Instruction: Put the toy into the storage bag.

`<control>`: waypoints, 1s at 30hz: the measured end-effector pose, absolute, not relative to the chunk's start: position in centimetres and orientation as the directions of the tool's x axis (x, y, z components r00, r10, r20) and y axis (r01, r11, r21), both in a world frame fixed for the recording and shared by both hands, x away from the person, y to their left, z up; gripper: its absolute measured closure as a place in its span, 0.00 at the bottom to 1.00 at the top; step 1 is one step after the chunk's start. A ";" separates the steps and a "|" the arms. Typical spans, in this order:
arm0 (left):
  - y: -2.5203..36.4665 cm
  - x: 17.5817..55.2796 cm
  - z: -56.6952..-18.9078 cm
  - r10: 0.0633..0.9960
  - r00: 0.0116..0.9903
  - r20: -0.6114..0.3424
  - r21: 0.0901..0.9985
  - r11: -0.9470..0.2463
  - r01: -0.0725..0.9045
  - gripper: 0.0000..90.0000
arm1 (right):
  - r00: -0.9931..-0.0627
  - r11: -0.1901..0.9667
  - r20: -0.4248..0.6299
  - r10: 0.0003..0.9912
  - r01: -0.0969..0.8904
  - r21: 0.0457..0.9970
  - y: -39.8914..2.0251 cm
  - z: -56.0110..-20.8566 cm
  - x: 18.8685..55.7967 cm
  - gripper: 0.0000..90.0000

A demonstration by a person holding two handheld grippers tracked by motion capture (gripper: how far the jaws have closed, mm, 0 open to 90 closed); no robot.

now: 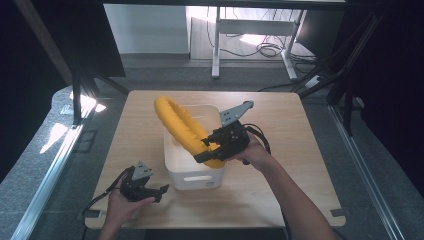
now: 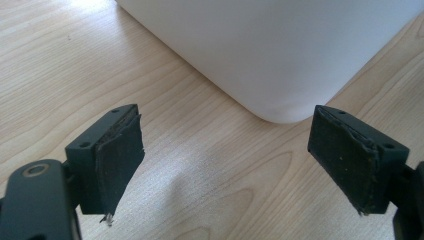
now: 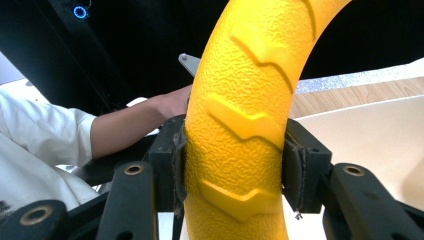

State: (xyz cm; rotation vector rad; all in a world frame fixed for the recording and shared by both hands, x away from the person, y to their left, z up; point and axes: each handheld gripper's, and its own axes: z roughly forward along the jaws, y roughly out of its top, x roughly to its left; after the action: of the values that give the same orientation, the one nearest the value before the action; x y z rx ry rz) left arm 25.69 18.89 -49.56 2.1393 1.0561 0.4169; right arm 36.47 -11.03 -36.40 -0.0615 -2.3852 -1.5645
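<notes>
A thick yellow ring (image 1: 182, 127) with raised tread marks stands tilted over the white bin (image 1: 194, 175) in the middle of the table. My right gripper (image 1: 212, 149) is shut on the ring's near end, above the bin's right side. In the right gripper view both pads press on the yellow ring (image 3: 240, 130) from either side. My left gripper (image 1: 155, 192) rests low on the table in front of the bin's near left corner. Its jaws stand wide apart with bare wood between them, and the white bin (image 2: 270, 55) lies just beyond the fingertips (image 2: 120, 160).
The wooden table (image 1: 300, 150) has free surface to the left and right of the bin. A person's left hand and white sleeve (image 3: 45, 145) show behind the ring in the right gripper view. Beyond the table stand desk legs with cables (image 1: 265, 47) and dark frames.
</notes>
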 end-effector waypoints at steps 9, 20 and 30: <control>18.9 25.7 -49.6 0.787 0.617 -0.020 0.710 -0.424 0.563 0.16 | -0.964 0.408 0.240 -0.118 0.173 0.896 -11.2 -36.7 36.5 0.56; 18.8 25.7 -49.6 0.786 0.618 -0.020 0.706 -0.427 0.565 0.16 | -0.984 0.396 0.168 -0.064 0.129 0.909 -11.6 -36.3 36.1 0.51; 18.9 25.7 -49.6 0.785 0.620 -0.015 0.703 -0.433 0.565 0.16 | -0.995 0.311 0.070 0.066 0.087 0.946 -13.3 -35.6 34.5 0.38</control>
State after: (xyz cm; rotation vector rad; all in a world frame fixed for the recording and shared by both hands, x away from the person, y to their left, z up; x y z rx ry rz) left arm 25.74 18.86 -49.62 2.1586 1.0539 0.4139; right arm 34.52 -13.28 -35.61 -0.1476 -2.5295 -1.8272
